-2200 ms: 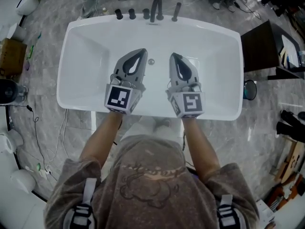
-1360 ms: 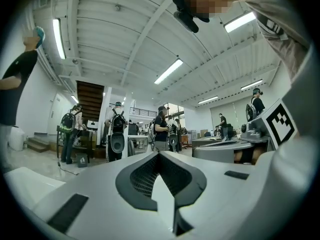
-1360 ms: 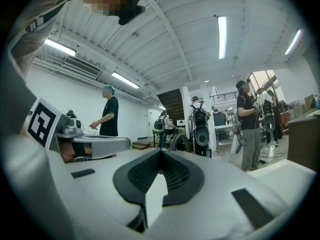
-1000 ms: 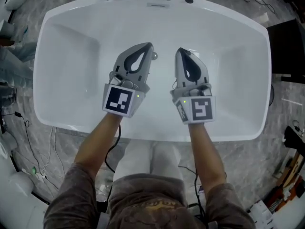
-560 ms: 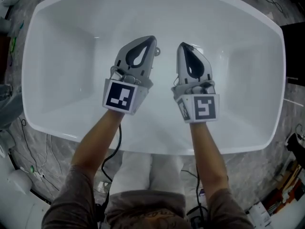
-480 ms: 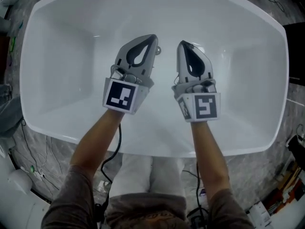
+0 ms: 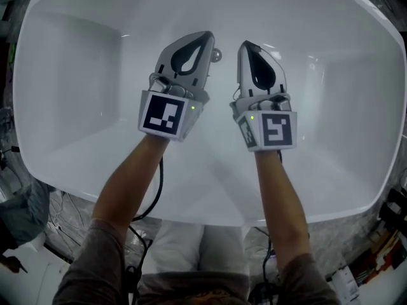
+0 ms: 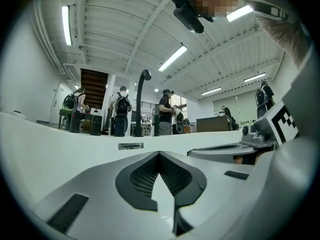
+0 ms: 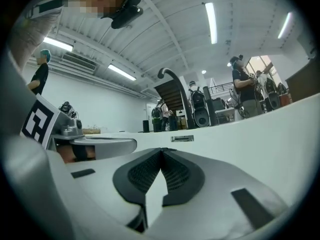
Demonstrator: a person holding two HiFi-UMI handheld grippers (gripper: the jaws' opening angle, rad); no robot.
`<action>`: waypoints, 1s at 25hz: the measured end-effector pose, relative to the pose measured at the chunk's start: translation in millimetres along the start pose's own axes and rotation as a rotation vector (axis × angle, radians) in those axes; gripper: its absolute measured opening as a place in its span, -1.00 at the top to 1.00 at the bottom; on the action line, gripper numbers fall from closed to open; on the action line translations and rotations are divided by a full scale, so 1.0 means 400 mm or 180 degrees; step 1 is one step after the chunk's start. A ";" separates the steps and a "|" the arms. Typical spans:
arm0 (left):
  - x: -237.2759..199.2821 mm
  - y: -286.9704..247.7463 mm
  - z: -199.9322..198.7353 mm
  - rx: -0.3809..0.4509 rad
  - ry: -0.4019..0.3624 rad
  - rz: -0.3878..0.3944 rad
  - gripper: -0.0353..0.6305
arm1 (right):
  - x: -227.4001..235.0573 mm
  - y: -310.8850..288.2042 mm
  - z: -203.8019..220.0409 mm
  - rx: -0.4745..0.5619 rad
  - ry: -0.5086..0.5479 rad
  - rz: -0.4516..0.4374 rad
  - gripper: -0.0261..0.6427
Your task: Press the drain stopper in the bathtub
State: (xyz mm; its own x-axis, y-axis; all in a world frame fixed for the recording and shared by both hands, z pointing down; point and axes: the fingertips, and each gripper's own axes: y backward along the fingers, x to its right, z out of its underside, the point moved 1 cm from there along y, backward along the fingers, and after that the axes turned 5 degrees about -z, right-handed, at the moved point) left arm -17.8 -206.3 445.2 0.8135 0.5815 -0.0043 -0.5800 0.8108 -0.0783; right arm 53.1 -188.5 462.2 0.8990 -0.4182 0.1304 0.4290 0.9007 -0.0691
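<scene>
— Where is the drain stopper [image 7: 217,56] to be found?

— It is seen in the head view as a small shiny round knob on the floor of the white bathtub [image 7: 70,81]. It lies just beside the tip of the left hand-held gripper [image 7: 206,38], between the two gripper tips. Whether it is touched cannot be told.

— How are the jaws of the left hand-held gripper set?

— In the left gripper view they are brought together at the tips, and nothing is gripped between them.

— And the right hand-held gripper [image 7: 245,46]?

— The same is shown in the right gripper view: the jaws are closed tip to tip, and nothing is held. It is held just beside the left one, and both are pointed toward the far wall of the tub.

— What is seen beyond the jaws?

— The far tub wall is shown with a small overflow slot [image 8: 131,145]. A dark curved faucet spout [image 8: 141,101] is seen above the rim, and people [image 8: 120,116] are seen standing in the room behind.
</scene>
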 end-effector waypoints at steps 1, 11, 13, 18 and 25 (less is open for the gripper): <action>-0.003 -0.006 0.017 -0.0008 -0.0001 0.0000 0.89 | 0.003 -0.010 0.019 -0.0002 -0.0010 0.0006 0.91; 0.019 -0.069 0.190 -0.0109 0.0057 0.0023 0.89 | 0.063 -0.065 0.168 -0.0036 -0.0077 0.0025 0.91; 0.013 -0.082 0.227 -0.0140 0.0092 0.0009 0.89 | 0.070 -0.078 0.205 -0.0073 -0.0075 0.0005 0.91; -0.006 -0.102 0.308 -0.0163 0.0163 -0.0032 0.89 | 0.076 -0.109 0.307 -0.0236 -0.0126 -0.0059 0.91; -0.038 -0.114 0.356 -0.0180 0.0221 -0.0112 0.89 | 0.084 -0.152 0.435 -0.0578 -0.0151 -0.0146 0.91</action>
State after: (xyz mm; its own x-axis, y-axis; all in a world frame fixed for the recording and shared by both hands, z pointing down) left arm -9.9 -242.7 590.9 0.8355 0.5451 -0.0696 -0.5492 0.8246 -0.1357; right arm 41.6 -236.7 642.9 0.8748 -0.4483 0.1838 0.4822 0.8429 -0.2387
